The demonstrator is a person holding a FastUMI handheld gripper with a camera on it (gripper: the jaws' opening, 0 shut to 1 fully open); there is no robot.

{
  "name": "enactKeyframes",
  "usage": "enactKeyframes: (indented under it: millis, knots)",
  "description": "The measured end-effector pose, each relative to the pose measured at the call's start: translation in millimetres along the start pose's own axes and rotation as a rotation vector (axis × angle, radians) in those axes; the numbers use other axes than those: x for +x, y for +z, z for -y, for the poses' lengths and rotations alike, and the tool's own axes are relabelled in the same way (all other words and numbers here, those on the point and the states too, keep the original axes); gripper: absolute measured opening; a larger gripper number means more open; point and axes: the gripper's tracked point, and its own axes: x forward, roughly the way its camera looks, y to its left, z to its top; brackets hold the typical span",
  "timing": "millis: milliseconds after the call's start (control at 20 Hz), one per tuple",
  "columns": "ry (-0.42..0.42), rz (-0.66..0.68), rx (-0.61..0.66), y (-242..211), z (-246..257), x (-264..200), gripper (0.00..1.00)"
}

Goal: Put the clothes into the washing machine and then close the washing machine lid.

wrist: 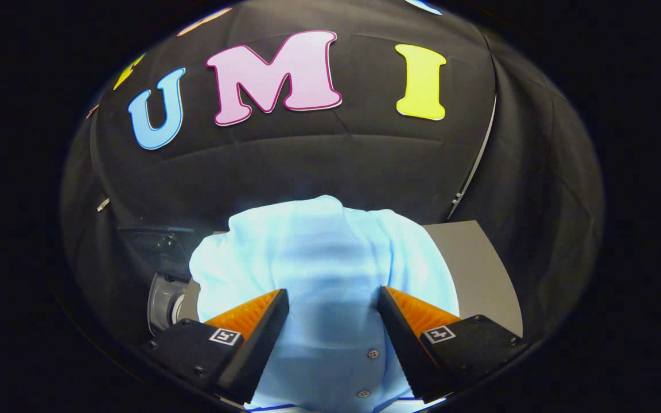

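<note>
A light blue buttoned shirt point(319, 252) lies crumpled in a heap on a grey surface point(474, 269). My gripper point(333, 291) is open, its fingers spread wide on either side of the shirt's near part. The cloth runs between the fingers and bulges up beyond them. Two buttons point(372, 354) show on the cloth between the fingers. Neither finger visibly presses on the fabric. Left of the shirt, past the left finger, a grey rounded part point(164, 301) with a dark piece point(150, 241) above it may belong to the washing machine; most of it is hidden.
The black cloth wall point(330, 166) of the booth rises close behind the shirt. A thin pale pole point(477, 160) slants down the wall to the back right corner of the grey surface, which shows bare to the right of the shirt.
</note>
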Motion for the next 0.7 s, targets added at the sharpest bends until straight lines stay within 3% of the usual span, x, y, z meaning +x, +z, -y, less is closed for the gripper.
enactKeyframes:
  millis: [150,300,350,500,600,700]
  knots:
    - [-0.01,-0.005,-0.01,-0.2,3.8,-0.3,0.9]
    - [0.012,-0.014,0.01,-1.8,2.8,0.8,0.46]
    - [0.012,-0.014,-0.006,-2.4,2.6,1.5,0.46]
    - [0.018,-0.007,0.009,-1.4,2.3,-0.5,0.18]
    - [0.008,-0.006,-0.018,-2.4,1.9,-2.0,0.18]
    - [-0.003,0.026,-0.023,-1.3,2.9,-1.8,0.05]
